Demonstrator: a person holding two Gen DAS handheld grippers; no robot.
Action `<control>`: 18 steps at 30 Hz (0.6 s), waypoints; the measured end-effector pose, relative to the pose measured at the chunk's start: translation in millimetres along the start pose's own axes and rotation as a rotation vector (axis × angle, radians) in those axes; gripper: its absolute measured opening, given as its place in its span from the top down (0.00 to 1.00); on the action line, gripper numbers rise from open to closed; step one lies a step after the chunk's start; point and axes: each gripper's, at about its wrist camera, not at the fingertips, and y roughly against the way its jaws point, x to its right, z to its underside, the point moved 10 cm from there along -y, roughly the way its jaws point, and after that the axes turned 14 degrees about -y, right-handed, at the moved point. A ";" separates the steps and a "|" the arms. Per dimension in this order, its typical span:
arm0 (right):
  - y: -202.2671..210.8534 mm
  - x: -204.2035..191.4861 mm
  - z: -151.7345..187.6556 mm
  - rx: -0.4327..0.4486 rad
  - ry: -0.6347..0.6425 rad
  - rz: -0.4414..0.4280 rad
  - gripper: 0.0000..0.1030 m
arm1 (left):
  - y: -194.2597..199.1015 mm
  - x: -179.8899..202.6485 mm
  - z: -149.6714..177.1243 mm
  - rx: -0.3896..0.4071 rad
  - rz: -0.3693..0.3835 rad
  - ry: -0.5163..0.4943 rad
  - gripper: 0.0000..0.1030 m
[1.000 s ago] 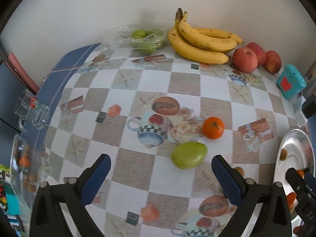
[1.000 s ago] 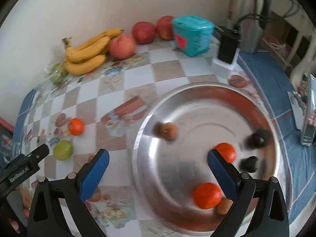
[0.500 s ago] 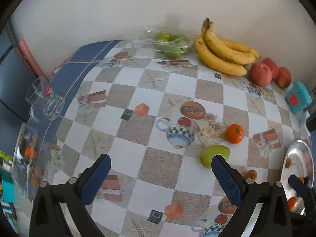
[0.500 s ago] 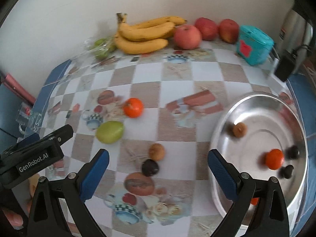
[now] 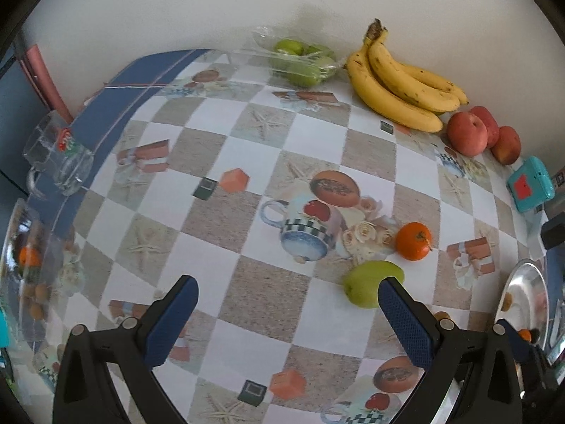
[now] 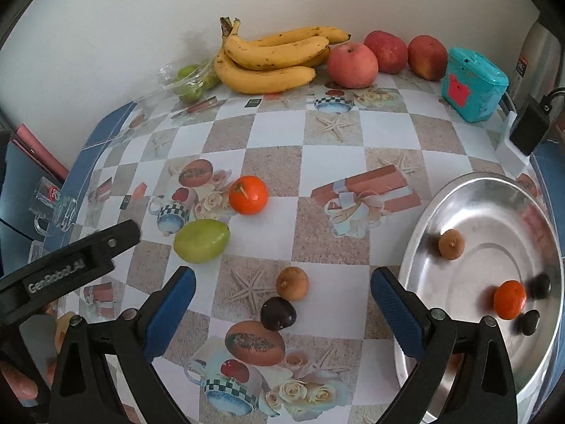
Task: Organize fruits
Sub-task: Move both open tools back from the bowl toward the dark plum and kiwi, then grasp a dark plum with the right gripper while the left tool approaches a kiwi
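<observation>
A: Left wrist view first. The left gripper (image 5: pixel 287 305) hangs empty over the counter (image 5: pixel 247 162), jaws wide. The green fruit (image 5: pixel 370 282) lies just beside its right jaw, the orange (image 5: pixel 413 241) a little beyond, toward the back. Bananas (image 5: pixel 399 88) and apples (image 5: pixel 473 134) line the back edge.

B: And the right wrist view?

A: The right gripper (image 6: pixel 282 300) is also empty with jaws wide, over a brown fruit (image 6: pixel 292 283) touching a dark fruit (image 6: pixel 278 313). The steel bowl (image 6: pixel 423 233) at the right edge already holds a few small fruits.

B: So which step?

A: I judge it's reaching for the next loose piece to carry into the bowl. That calls for lowering over just one of the touching pair.

B: Changes?

A: A second ago the right gripper faced the bowl; now it faces the loose fruit.
</observation>
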 end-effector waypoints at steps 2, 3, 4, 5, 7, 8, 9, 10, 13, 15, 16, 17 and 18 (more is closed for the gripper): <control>-3.0 -1.1 3.3 -0.016 0.004 0.000 0.07 | -1.7 6.3 -0.1 -0.004 0.025 -0.010 0.00; -5.0 -1.4 4.9 -0.026 0.006 0.002 0.15 | -2.6 8.6 0.2 -0.008 0.032 -0.016 0.01; -7.0 -1.3 6.9 -0.036 0.008 0.005 0.23 | -4.5 12.3 1.2 -0.018 0.039 -0.027 0.01; -10.3 -0.3 9.5 -0.051 0.009 0.015 0.25 | -5.6 14.2 2.1 -0.024 0.042 -0.033 0.01; -14.6 2.2 14.3 -0.073 0.008 0.028 0.25 | -8.9 17.9 3.7 -0.039 0.043 -0.046 0.01; -17.7 3.3 17.4 -0.090 0.004 0.029 0.25 | -11.1 19.8 4.8 -0.048 0.044 -0.053 0.01; -19.3 3.7 19.3 -0.098 0.000 0.027 0.26 | -12.8 21.0 5.6 -0.054 0.045 -0.056 0.01; -21.1 4.0 21.2 -0.108 -0.006 0.023 0.27 | -15.0 22.3 6.7 -0.063 0.046 -0.059 0.00; -25.4 5.9 26.6 -0.129 -0.009 0.034 0.34 | -20.0 24.6 9.3 -0.080 0.051 -0.064 0.00; -27.5 6.3 30.1 -0.144 -0.010 0.034 0.40 | -20.8 24.9 10.1 -0.084 0.052 -0.065 0.00; -28.3 6.7 31.9 -0.151 -0.012 0.034 0.44 | -21.0 25.2 10.3 -0.084 0.051 -0.066 0.00; -29.8 7.1 33.4 -0.158 -0.015 0.036 0.46 | -21.1 25.4 10.4 -0.084 0.051 -0.068 0.00; -30.8 7.2 34.9 -0.166 -0.017 0.035 0.50 | -21.2 25.5 10.3 -0.085 0.051 -0.069 0.00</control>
